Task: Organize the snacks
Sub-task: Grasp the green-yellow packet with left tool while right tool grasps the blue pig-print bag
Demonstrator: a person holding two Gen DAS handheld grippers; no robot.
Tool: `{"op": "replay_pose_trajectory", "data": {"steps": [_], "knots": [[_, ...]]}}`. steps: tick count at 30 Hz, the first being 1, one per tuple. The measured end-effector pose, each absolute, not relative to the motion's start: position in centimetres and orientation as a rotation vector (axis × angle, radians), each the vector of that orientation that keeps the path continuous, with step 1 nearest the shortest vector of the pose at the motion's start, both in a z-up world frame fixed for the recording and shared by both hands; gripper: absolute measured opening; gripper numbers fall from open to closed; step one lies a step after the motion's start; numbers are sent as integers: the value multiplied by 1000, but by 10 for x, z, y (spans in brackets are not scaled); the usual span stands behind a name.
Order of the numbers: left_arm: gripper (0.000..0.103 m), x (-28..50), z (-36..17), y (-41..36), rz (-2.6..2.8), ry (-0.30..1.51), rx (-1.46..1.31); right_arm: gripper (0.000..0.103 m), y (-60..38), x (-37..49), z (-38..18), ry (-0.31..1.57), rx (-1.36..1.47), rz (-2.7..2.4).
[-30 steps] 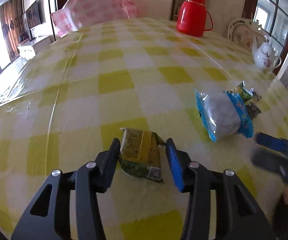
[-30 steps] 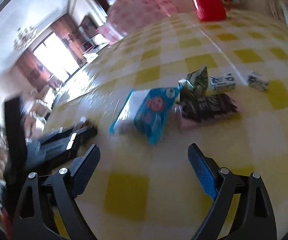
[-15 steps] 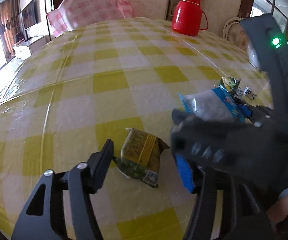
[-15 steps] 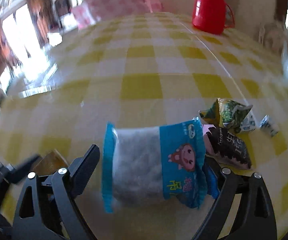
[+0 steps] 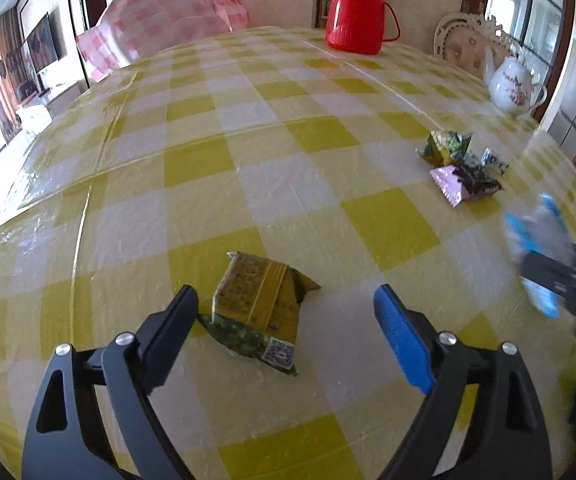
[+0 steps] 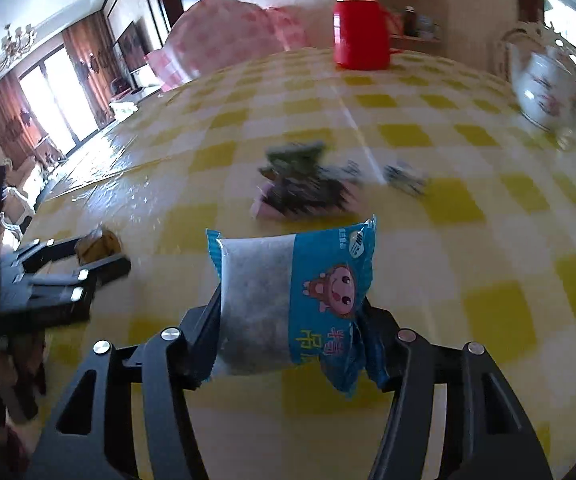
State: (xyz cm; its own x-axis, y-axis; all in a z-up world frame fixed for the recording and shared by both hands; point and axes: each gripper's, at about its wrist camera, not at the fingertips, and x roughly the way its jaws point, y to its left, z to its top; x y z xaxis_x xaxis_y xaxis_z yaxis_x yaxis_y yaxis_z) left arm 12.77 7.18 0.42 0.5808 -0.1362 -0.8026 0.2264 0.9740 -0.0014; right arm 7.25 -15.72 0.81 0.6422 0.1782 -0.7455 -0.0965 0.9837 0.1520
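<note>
The right gripper is clamped on the blue-and-white snack packet, low in the frame's centre, its jaws having just been closing around it. The left gripper stands apart, its jaws having just been opening off the yellow-green packet, which lies on the checked tablecloth. The step appears to be carrying the blue packet to the yellow-green one; next comes setting it down alongside. A second ago the blue packet lay by the other snacks.

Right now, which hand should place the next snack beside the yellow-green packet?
Right: its fingers have just closed on the blue packet. The left gripper just opened, leaving the yellow-green packet on the table.
</note>
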Motion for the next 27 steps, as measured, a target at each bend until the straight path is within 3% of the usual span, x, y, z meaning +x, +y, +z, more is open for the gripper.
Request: {"op": "replay_pose_trajectory", "data": {"steps": [2,3,4,5,27], "knots": [[88,125,3,69,-204,931,130,57,-166,52,8,855,89,124],[77,121,4,68,-215,921,139,57,-169,42,7,852,91,106],[48,119,6,68,-222,910,141,57,-170,36,6,851,93,97],[40,116,7,68,-235,898,140,57,-171,31,5,850,94,90],[37,33,35,40,-174,700,-93,57,-174,22,11,816,171,38]]}}
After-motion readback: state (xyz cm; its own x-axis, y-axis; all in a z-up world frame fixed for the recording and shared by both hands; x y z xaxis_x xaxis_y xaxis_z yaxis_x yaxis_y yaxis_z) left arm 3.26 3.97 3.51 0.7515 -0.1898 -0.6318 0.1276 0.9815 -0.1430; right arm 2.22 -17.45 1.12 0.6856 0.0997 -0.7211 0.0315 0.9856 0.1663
